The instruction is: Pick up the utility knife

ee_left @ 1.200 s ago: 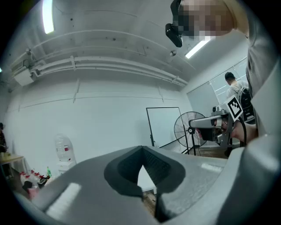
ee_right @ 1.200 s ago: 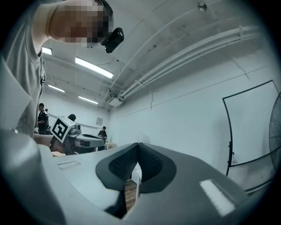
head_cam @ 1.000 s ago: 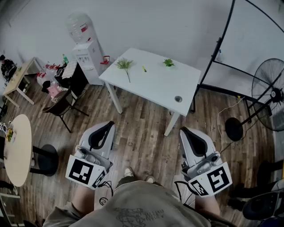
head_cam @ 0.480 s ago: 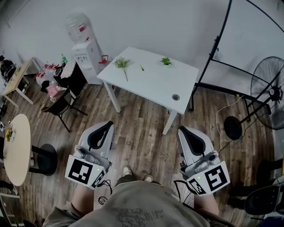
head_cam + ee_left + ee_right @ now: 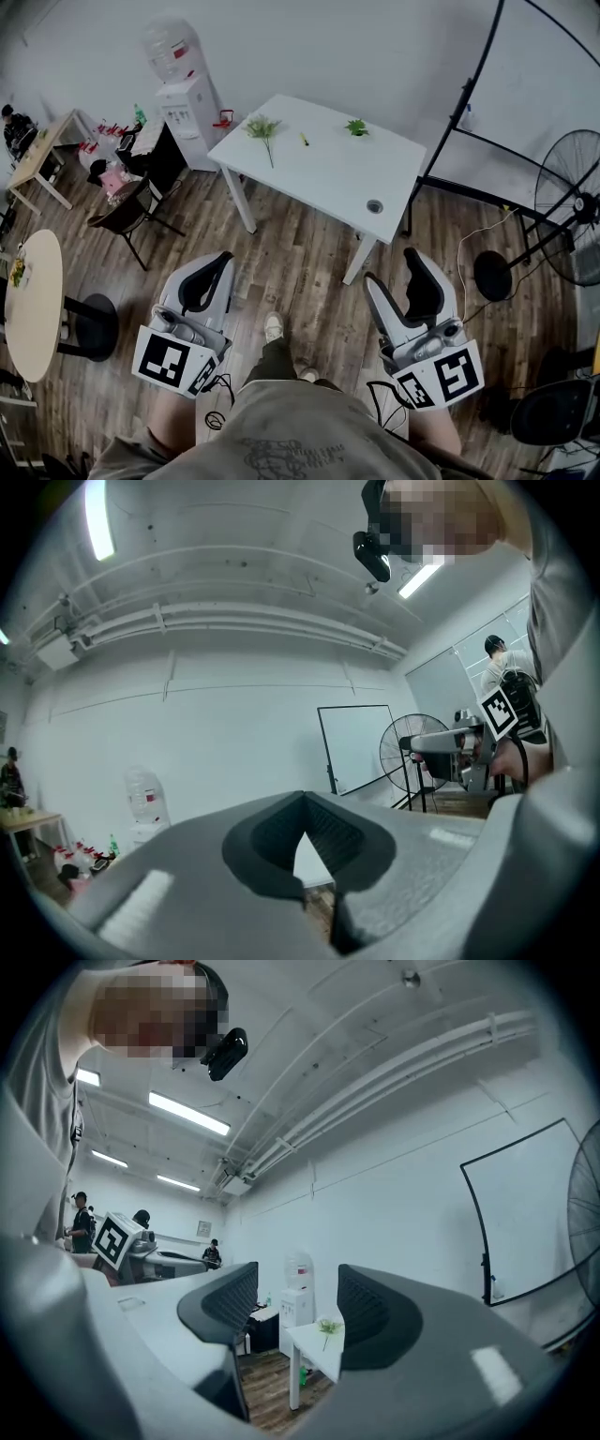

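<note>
Right tool: the grey two-jaw right tool has just been opening, and its ribbed dark pads now stand wide apart. Nothing is between them; the right gripper view shows only the room through the gap.
Left tool: the matching grey left tool is pinched together at the tips, and nothing is held.
Hand pose: both sit low in the head view, lower left and lower right. Their marker cubes are tucked against the body and the jaws point up the frame, about level. The right one is tipped a touch upward.
Footing: one pale shoe is planted further up the frame than a second ago. That reads as a stride toward the goal.
Floor: a brown wood-plank floor lies between the tools and the target.
Tabletop: the white rectangular tabletop sits upper centre, well apart from both tools, with two green plant sprigs on it.
Knife: a slim yellow-green sliver between the sprigs is most likely the utility knife. It is too small to be certain, and it lies untouched.
Meaning: the right side looks readied for the grab, but the approach has barely begun.
</note>
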The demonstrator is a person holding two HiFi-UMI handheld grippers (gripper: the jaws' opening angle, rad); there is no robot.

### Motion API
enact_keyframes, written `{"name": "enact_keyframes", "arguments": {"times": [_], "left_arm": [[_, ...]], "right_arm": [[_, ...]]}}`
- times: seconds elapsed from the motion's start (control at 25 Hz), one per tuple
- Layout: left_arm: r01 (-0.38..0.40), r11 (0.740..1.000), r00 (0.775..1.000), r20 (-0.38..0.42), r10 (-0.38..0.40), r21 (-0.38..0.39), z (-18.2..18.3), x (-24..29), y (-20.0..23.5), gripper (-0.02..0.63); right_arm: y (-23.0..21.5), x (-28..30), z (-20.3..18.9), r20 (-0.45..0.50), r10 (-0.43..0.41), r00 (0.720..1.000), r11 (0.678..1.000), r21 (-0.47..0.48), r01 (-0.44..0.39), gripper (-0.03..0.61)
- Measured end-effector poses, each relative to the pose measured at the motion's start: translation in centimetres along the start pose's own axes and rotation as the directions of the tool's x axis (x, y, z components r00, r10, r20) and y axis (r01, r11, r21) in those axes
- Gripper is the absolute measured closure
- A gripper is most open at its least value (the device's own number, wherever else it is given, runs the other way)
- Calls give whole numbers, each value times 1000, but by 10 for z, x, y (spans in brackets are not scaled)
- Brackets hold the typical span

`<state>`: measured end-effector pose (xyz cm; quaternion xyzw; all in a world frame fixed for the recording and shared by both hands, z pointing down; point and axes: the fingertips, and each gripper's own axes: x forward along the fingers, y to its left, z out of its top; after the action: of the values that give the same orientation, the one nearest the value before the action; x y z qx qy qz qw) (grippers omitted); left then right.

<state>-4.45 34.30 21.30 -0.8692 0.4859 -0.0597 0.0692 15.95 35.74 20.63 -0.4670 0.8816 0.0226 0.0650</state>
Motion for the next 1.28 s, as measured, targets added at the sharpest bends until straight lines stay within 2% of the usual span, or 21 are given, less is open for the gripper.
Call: {"name": "enact_keyframes", "arguments": {"times": [0.36,0.64,0.96,1.28], "left_arm": [[-21,1000,1000,-13,21,-15,-22,23,29,614],[-21,1000,1000,1,21,-3,-29,59,69,614],[13,1000,1000,1,-13,19,-33,124,147,613],[54,999,999,-6,-54,7,-43,191,238,613]], "right_arm": [[-14,36,-25,-58,-3,998,1000,-22,2,302],[-28,88,-36,-66,-7,998,1000,-23,6,305],[-49,184,-46,-102,-26,994,999,-43,22,305],[-66,297,-56,-129,-46,991,997,-60,39,305]]}}
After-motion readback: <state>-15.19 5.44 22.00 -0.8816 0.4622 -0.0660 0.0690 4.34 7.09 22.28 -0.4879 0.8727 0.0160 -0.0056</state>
